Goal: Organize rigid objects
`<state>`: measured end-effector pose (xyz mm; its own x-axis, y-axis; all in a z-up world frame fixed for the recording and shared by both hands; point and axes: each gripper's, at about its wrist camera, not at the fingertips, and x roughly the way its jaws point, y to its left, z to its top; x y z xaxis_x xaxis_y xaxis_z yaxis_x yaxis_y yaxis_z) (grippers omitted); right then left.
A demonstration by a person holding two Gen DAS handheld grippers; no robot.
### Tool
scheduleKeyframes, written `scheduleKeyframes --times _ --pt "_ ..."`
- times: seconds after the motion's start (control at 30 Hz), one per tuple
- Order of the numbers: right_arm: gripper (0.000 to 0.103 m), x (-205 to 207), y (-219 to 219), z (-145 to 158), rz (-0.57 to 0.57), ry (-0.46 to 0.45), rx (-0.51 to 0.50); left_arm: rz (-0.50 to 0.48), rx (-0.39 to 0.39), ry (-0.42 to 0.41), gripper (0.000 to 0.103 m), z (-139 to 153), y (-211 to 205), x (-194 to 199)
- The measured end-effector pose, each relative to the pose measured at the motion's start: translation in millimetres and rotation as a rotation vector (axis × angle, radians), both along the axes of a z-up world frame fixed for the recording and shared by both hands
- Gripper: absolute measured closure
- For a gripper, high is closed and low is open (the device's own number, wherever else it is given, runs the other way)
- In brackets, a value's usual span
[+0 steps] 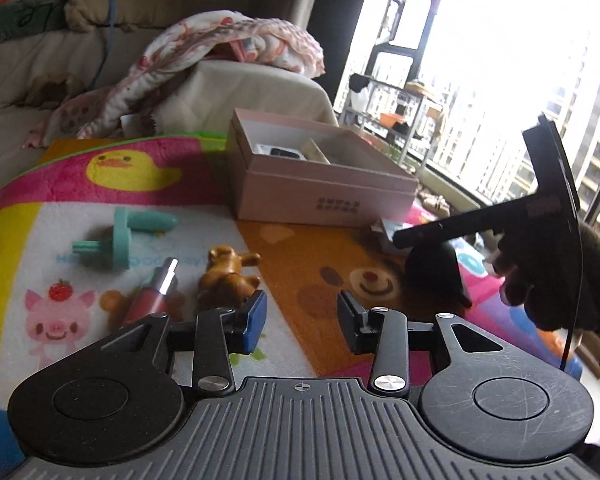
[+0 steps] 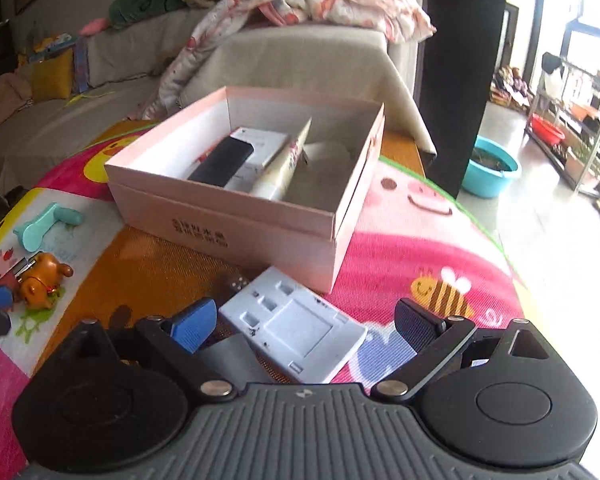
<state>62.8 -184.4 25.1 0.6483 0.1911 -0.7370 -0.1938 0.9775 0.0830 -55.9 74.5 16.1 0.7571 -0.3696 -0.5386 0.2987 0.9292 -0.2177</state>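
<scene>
A pink open box (image 1: 324, 192) (image 2: 236, 216) stands on the cartoon play mat and holds a black bar (image 2: 222, 164), a white carton and a cream tube (image 2: 280, 168). My left gripper (image 1: 302, 322) is open and empty, just right of a brown bear figurine (image 1: 228, 276) (image 2: 44, 276). A pink lip-gloss tube (image 1: 152, 292) and a teal plastic piece (image 1: 128, 236) (image 2: 46, 224) lie to its left. My right gripper (image 2: 304, 322) is open, its fingers on either side of a pale blue-white flat plate (image 2: 296, 326) in front of the box. A small dark die (image 2: 238, 282) lies by it.
The play mat (image 1: 312, 264) (image 2: 400, 248) covers a low surface in front of a sofa (image 2: 292, 60) draped with a blanket. The right gripper's body and gloved hand (image 1: 548, 248) show at the left view's right side. A teal basin (image 2: 490, 170) and a rack stand on the floor to the right.
</scene>
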Motion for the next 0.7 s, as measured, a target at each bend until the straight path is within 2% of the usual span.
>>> scheduleKeyframes --times 0.13,0.2,0.23,0.4,0.57,0.7 --pt "0.005 15 13 -17 -0.069 0.088 0.021 -0.008 0.071 0.035 0.06 -9 -22 -1" --pt "0.007 16 25 -18 -0.1 0.064 -0.041 -0.023 0.066 0.045 0.06 -10 -24 -2" --pt "0.014 16 30 -16 -0.102 0.051 -0.057 -0.029 0.058 0.045 0.06 -9 -23 -4" --pt "0.014 -4 36 8 0.017 0.019 -0.064 -0.012 0.023 0.031 0.06 1 -9 -10" --pt "0.014 -38 36 68 0.114 -0.159 -0.053 0.015 -0.011 0.033 0.06 4 3 -9" --pt "0.014 -13 36 127 0.065 -0.35 -0.038 0.002 -0.027 0.042 0.06 5 0 -8"
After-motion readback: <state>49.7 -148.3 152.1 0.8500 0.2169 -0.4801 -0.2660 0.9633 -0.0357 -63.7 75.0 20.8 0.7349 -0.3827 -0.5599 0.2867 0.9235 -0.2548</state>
